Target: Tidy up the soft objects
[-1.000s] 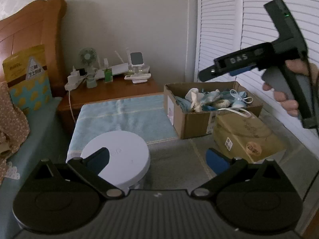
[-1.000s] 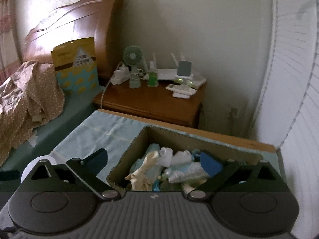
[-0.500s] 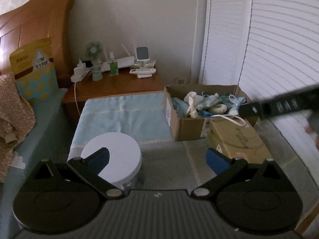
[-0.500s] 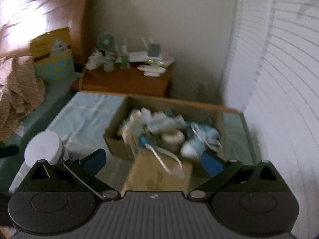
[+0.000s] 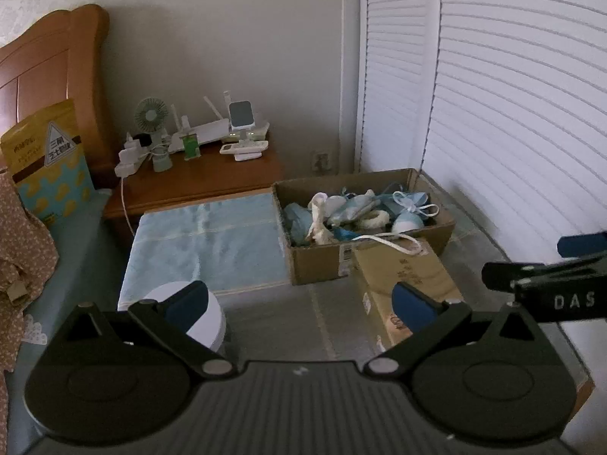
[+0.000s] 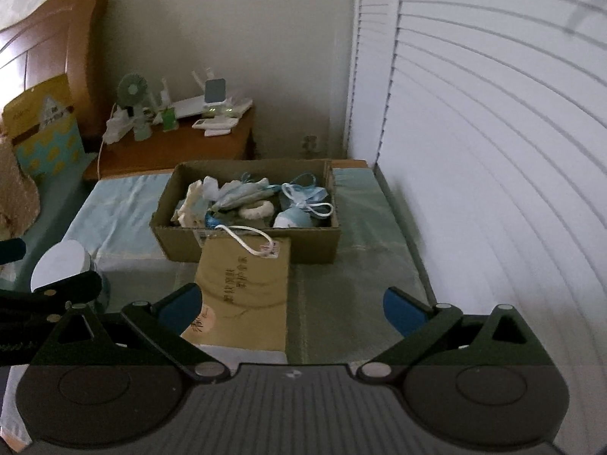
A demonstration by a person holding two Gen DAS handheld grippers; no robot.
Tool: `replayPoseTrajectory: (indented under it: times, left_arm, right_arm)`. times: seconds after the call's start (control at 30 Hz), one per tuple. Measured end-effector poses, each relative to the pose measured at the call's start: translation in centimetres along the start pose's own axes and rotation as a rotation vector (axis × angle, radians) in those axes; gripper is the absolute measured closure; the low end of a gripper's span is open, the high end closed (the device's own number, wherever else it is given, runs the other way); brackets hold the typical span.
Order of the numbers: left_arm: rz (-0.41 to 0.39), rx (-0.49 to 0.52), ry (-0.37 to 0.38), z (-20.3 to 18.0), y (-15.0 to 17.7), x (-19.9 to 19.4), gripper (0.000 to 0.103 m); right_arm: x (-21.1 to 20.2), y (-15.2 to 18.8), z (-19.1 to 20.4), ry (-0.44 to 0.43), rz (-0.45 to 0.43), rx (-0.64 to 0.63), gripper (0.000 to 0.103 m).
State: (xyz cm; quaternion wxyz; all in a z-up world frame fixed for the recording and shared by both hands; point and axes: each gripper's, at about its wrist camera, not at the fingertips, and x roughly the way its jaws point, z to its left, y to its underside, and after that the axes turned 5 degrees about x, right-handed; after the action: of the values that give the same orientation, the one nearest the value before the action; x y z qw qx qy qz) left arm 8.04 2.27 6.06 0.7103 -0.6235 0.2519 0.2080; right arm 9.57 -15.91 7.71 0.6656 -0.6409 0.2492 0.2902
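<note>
On the mat against the shuttered doors, the box (image 6: 246, 239) holds the soft things (image 6: 242, 201), with a brown bag (image 6: 242, 288) touching its near side. Left tool (image 5: 299, 303) and right tool (image 6: 292, 301) hover short of it, each spread wide and empty. A white tub (image 5: 205, 318) stands left

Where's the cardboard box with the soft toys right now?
In both views the cardboard box sits on the green mat, ahead of the open tongs, touching the flat paper bag in front and nightstand behind.
</note>
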Motion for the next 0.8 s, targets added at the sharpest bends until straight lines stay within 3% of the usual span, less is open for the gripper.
replayPoseTrajectory:
  times: [0.8]
  left_arm:
    - [0.03, -0.019, 0.003, -0.3, 0.0, 0.3, 0.001]
  right_arm:
    - [-1.4, 0.6, 0.1, -0.004, -0.018, -0.008, 0.0]
